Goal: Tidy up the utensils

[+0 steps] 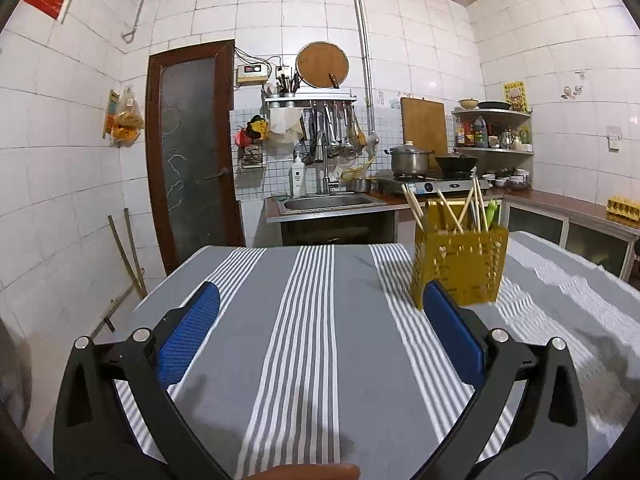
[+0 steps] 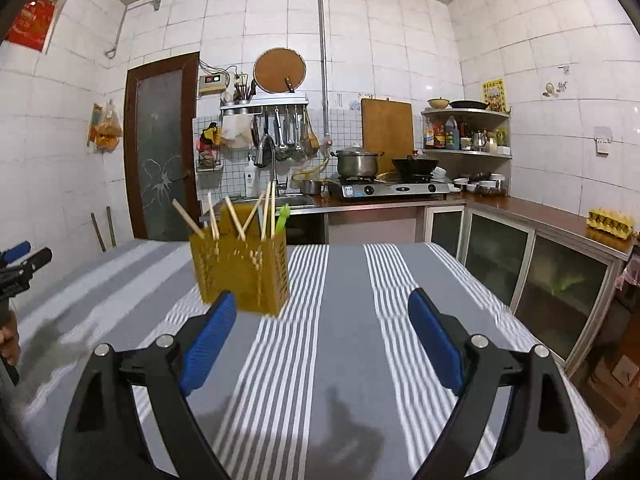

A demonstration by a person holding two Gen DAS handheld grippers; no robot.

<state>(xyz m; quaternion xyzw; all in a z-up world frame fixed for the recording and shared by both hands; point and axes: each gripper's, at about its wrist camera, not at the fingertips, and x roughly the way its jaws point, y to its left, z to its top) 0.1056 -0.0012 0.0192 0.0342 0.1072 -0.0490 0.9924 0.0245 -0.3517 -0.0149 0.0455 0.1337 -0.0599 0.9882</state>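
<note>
1. Left wrist view: we see our left gripper [image 1: 320,324] with its jaws spread wide and nothing between them, only striped cloth below. The utensil holder [image 1: 460,266] stands upright on the table [image 1: 304,320], just beyond and to the right of our right-hand blue pad [image 1: 452,328]. It is a mustard-yellow box with perforated walls, probably thin plastic, so we judge it light and easy to tip or slide on the cloth. Pale chopsticks [image 1: 416,208] lean out of it at loose angles beside a green utensil [image 1: 491,214] whose kind we cannot make out. The sticks look like wood or bamboo: stiff, slim, light, smooth enough to roll. We would pinch one across its upper shaft, above the rim.

2. Right wrist view: our right gripper [image 2: 320,326] also stands well open and empty. The holder [image 2: 244,276] sits ahead and left of it, partly behind our left-hand pad [image 2: 208,344], blurred. The left gripper's tip [image 2: 18,260] shows at the left edge. The pads are ribbed blue rubber, which should bite well on a slick stick. The tablecloth [image 2: 344,320] is soft woven fabric in grey with white stripes; no loose utensil lies on the part we see.
</note>
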